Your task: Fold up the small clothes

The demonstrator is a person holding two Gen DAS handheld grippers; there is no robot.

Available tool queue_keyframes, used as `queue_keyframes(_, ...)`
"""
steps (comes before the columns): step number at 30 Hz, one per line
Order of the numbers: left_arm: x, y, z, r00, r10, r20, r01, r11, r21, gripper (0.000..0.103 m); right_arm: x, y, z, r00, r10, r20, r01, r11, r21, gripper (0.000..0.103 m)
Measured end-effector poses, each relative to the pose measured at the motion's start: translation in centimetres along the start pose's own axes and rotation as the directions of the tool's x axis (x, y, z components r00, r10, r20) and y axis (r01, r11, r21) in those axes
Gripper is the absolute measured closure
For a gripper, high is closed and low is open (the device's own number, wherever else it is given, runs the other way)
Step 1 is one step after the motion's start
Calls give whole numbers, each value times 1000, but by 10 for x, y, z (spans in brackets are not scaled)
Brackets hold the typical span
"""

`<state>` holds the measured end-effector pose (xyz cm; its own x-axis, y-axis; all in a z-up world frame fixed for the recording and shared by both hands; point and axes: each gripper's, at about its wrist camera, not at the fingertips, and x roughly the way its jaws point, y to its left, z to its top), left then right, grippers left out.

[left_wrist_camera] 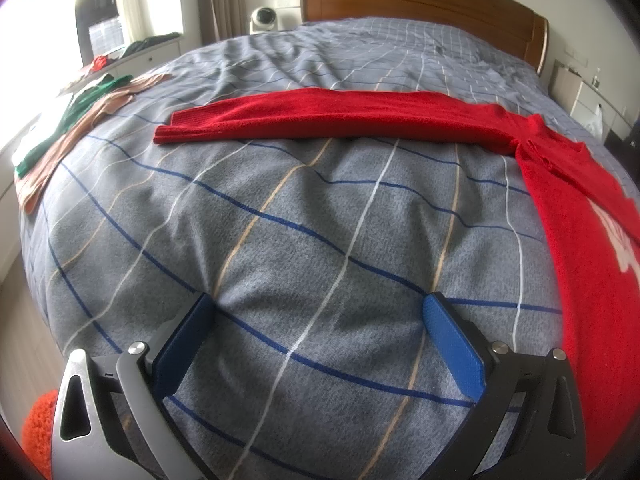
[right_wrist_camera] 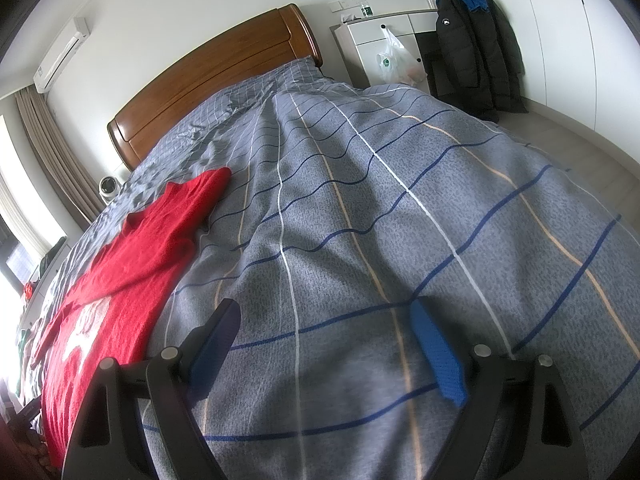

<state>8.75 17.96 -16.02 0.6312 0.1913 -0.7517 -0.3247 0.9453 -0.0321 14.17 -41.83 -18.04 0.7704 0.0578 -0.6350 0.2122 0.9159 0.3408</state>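
Note:
A red sweater (left_wrist_camera: 568,208) with a white print lies flat on the grey checked bed cover (left_wrist_camera: 280,208). One sleeve (left_wrist_camera: 320,116) stretches out to the left across the bed. My left gripper (left_wrist_camera: 318,304) is open over bare cover, to the left of the sweater's body and nearer than the sleeve, with nothing between its blue pads. In the right wrist view the red sweater (right_wrist_camera: 120,272) lies at the left, its other sleeve (right_wrist_camera: 204,188) reaching toward the headboard. My right gripper (right_wrist_camera: 324,312) is open over bare cover to the right of the sweater, holding nothing.
Green and tan clothes (left_wrist_camera: 76,120) lie at the bed's left edge. Something orange and knitted (left_wrist_camera: 38,432) shows at the lower left. A wooden headboard (left_wrist_camera: 420,4) stands at the far end. A white cabinet with a plastic bag (right_wrist_camera: 394,60) and dark coats (right_wrist_camera: 472,48) stand right of the bed.

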Motion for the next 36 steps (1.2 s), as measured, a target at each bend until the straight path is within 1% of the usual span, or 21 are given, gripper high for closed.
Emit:
queue_keyframes(7, -1, 4, 1, 1000, -16, -9, 16, 1000, -8, 0, 0, 0, 0, 1000, -1, 0, 1, 1000, 0, 17)
queue_keyframes(36, -1, 3, -1, 1000, -10, -4, 10, 1000, 0, 0, 0, -1, 0, 1000, -3, -1, 3, 1000, -1, 17)
